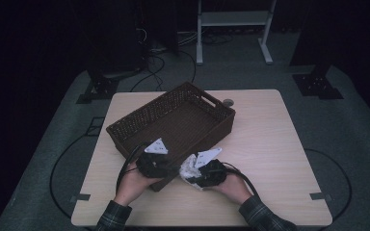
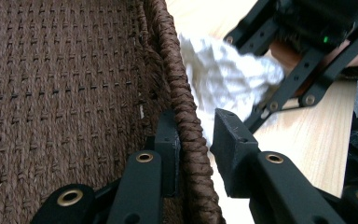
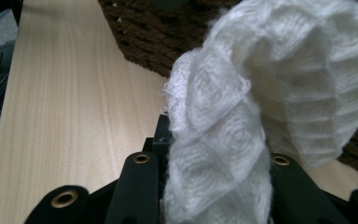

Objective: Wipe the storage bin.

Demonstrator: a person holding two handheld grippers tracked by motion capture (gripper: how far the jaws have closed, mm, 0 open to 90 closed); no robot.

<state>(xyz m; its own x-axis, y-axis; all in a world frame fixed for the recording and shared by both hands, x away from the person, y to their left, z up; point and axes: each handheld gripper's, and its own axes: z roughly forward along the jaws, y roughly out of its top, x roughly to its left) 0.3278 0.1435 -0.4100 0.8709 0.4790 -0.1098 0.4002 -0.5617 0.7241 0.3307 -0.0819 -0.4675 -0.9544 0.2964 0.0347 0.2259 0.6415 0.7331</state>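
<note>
A brown woven basket stands slantwise on the light wooden table. My left gripper is at its near corner. In the left gripper view the left gripper straddles the braided rim, one jaw inside the basket and one outside, closed on it. A crumpled white knitted cloth hangs just outside that rim, held by my right gripper. In the right gripper view the cloth bulges over the shut right gripper and hides one jaw. The basket wall lies just beyond.
Bare tabletop stretches to the right of the basket. A small round grey disc sits near the table's far edge. Beyond the table are stand bases, floor cables and a white frame.
</note>
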